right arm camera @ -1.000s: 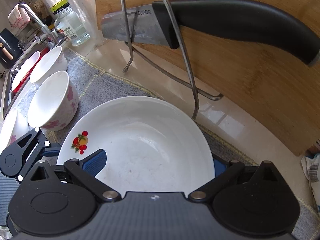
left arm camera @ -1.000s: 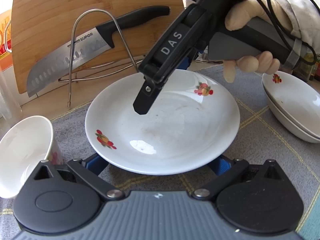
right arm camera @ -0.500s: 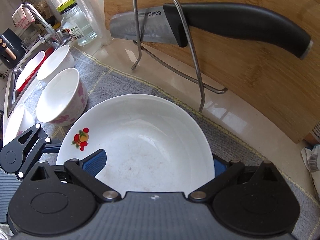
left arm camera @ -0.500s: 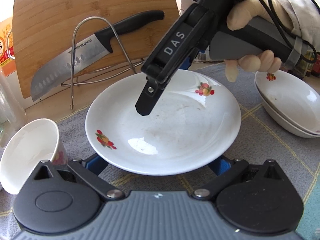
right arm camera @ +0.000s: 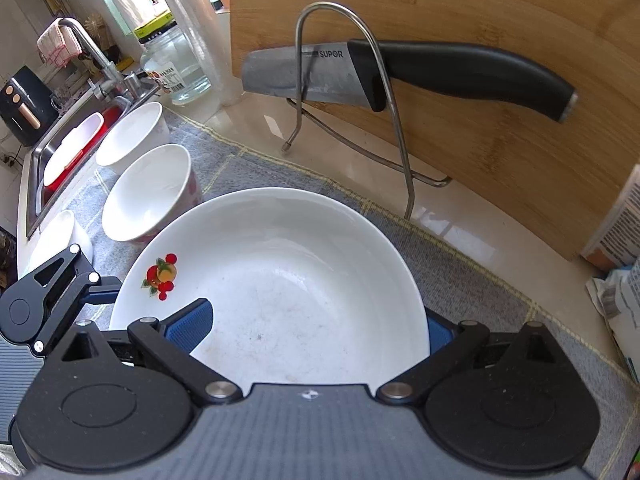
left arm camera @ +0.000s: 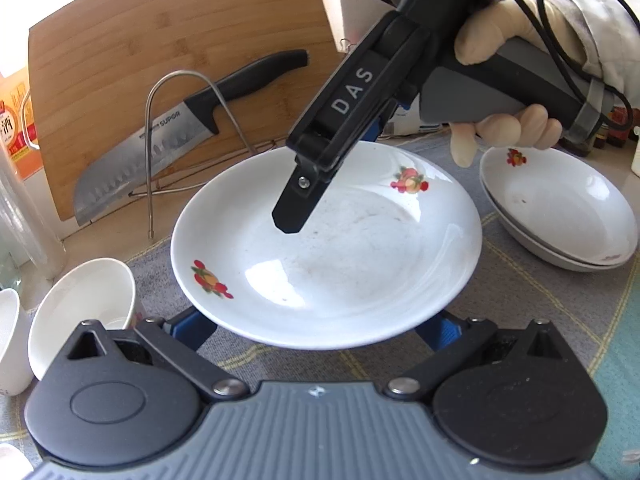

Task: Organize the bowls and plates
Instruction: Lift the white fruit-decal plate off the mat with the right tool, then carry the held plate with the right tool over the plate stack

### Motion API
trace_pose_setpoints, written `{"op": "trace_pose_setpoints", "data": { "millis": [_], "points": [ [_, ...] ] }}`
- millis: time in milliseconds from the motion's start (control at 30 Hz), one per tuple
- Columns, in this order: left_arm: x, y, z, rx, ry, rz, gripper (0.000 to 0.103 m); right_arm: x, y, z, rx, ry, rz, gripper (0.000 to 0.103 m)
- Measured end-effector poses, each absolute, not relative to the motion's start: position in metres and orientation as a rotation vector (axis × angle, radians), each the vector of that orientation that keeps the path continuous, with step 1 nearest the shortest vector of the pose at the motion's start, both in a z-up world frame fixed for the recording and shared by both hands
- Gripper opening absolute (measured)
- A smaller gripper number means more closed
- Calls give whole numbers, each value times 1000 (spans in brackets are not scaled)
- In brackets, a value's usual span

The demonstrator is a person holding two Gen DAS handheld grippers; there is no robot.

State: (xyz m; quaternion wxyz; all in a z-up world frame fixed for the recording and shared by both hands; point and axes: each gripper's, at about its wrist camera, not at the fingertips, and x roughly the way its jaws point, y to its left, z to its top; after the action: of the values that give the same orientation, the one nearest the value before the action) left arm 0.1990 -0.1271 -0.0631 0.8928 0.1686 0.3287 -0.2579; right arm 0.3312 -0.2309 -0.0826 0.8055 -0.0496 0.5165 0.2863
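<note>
A white plate with fruit prints [left arm camera: 340,256] is held above the grey mat; it also shows in the right wrist view [right arm camera: 288,280]. My right gripper [right arm camera: 308,330] is shut on its rim, one blue pad [right arm camera: 188,326] on the inside. My left gripper [left arm camera: 316,326] sits open under the plate's near edge, its blue fingers [left arm camera: 192,326] spread wide. Two stacked matching plates [left arm camera: 560,216] lie on the mat at the right. White bowls [left arm camera: 80,304] stand at the left, also in the right wrist view [right arm camera: 148,196].
A bamboo cutting board [left arm camera: 180,40] leans at the back with a knife [left arm camera: 168,136] in a wire rack [right arm camera: 352,92]. A sink [right arm camera: 72,148] with a faucet is far left. A glass jar [right arm camera: 176,68] and packets [right arm camera: 616,248] stand by the wall.
The plate has risen off the mat and shifted right toward the stacked plates, with both grippers moving along. The board and knife look farther away.
</note>
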Motion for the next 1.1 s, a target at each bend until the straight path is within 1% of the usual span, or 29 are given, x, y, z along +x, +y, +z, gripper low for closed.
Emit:
{"op": "trace_pose_setpoints", "data": {
  "millis": [600, 1100],
  "points": [
    [165, -156, -37, 399, 638, -625, 102, 276, -270, -58, -62, 1052, 538, 103],
    [144, -203, -30, 449, 609, -740, 102, 225, -323, -46, 2, 1024, 426, 103]
  ]
}}
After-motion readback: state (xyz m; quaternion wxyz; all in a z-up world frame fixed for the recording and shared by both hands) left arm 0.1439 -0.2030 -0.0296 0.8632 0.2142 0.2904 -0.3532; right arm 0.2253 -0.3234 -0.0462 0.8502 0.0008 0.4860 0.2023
